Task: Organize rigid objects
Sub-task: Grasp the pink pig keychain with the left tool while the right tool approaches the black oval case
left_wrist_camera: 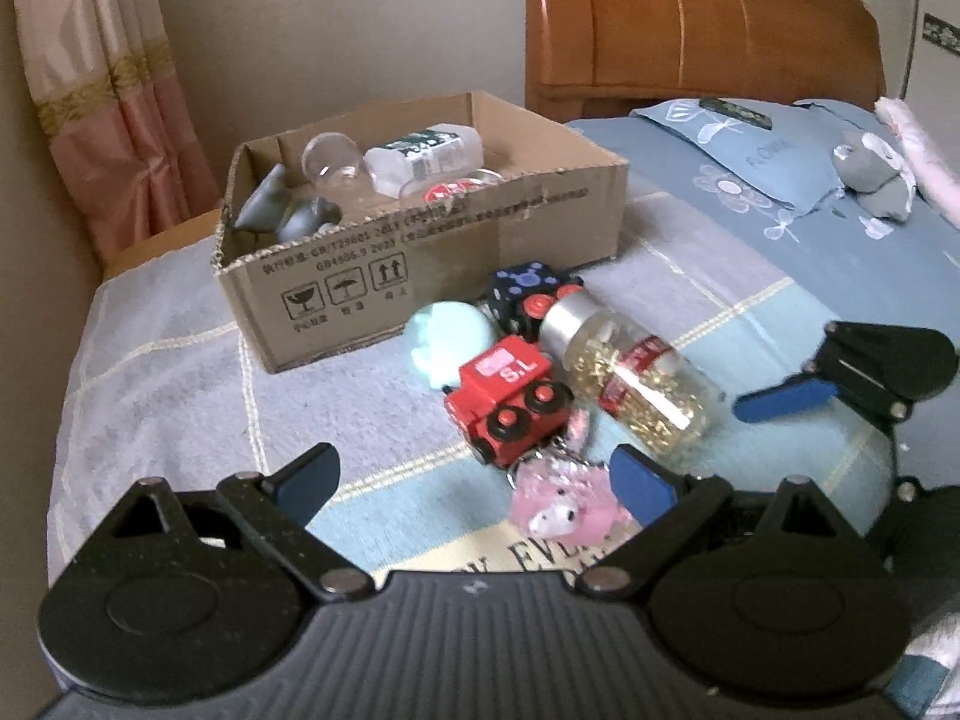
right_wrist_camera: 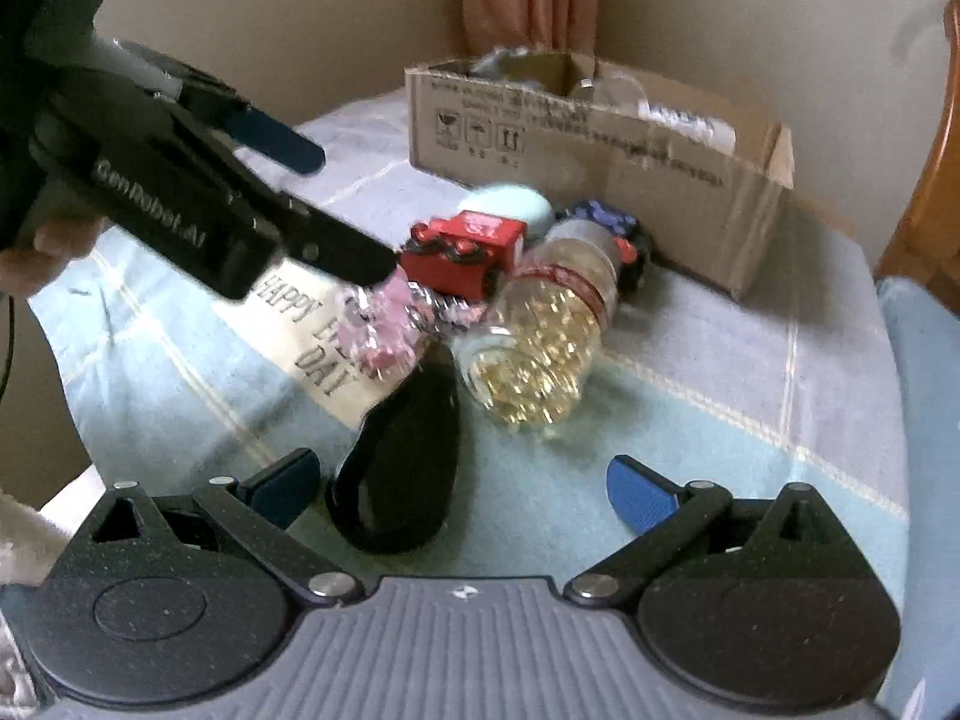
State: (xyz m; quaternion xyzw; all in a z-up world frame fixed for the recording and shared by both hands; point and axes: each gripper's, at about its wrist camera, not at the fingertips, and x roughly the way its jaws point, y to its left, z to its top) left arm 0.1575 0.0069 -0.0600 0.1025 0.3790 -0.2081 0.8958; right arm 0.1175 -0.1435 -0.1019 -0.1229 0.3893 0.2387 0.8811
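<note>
A cardboard box point(left_wrist_camera: 456, 252) sits on the bed and holds a clear bottle point(left_wrist_camera: 426, 156), a glass globe and grey pieces. In front of it lie a red toy train point(left_wrist_camera: 510, 399), a dark blue toy car point(left_wrist_camera: 531, 294), a pale green round piece point(left_wrist_camera: 447, 342), a glass jar of gold bits point(left_wrist_camera: 630, 378) and a pink plush keychain point(left_wrist_camera: 561, 501). My left gripper point(left_wrist_camera: 480, 483) is open, just short of the keychain and train. My right gripper point(right_wrist_camera: 465, 489) is open, with a black oval object point(right_wrist_camera: 399, 462) near its left finger and the jar point(right_wrist_camera: 540, 342) ahead.
The objects rest on a checked towel point(left_wrist_camera: 180, 372) over a blue sheet. A blue pillow point(left_wrist_camera: 762, 150) and a grey plush toy point(left_wrist_camera: 876, 174) lie at the right. A wooden headboard point(left_wrist_camera: 690, 18) and a pink curtain point(left_wrist_camera: 108, 90) stand behind.
</note>
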